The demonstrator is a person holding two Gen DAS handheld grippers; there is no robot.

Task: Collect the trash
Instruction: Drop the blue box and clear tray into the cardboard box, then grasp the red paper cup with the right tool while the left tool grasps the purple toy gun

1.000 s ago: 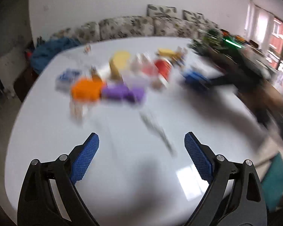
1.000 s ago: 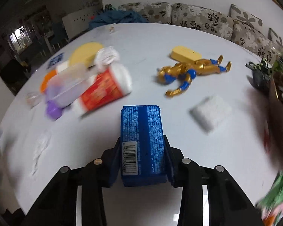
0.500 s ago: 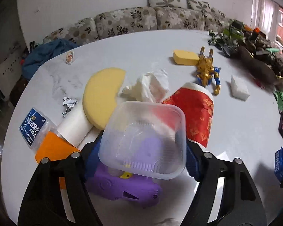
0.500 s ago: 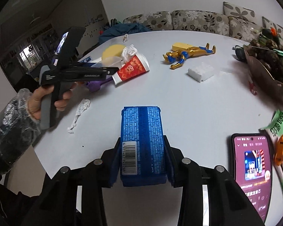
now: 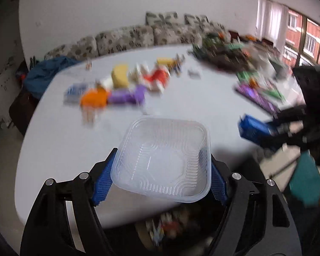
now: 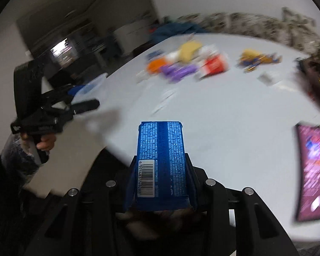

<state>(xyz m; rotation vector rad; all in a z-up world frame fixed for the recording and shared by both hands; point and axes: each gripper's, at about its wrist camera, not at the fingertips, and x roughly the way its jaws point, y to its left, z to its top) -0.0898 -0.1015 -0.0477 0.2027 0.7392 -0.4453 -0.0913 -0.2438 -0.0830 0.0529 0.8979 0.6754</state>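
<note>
My left gripper [image 5: 160, 183] is shut on a clear plastic tray [image 5: 163, 159] and holds it at the near edge of the white table [image 5: 192, 104], above a dark bin with rubbish [image 5: 172, 232]. My right gripper [image 6: 161, 183] is shut on a blue box with a barcode [image 6: 161, 162] and holds it over the table's near edge. The blue box also shows in the left wrist view [image 5: 256, 129] at the right. The left gripper shows at the left of the right wrist view [image 6: 83, 100], with the clear tray [image 6: 91, 89] in it.
A blurred pile lies further back on the table: orange piece [image 5: 93, 98], purple toy [image 5: 128, 96], yellow sponge [image 5: 119, 77], red cup [image 5: 157, 76]. A phone with a purple screen [image 6: 311, 172] lies at the right. A floral sofa [image 5: 125, 40] stands behind.
My left gripper closed on the clear tray at the pile and pulled it back to the near table edge. My right gripper drew back with the blue box.
</note>
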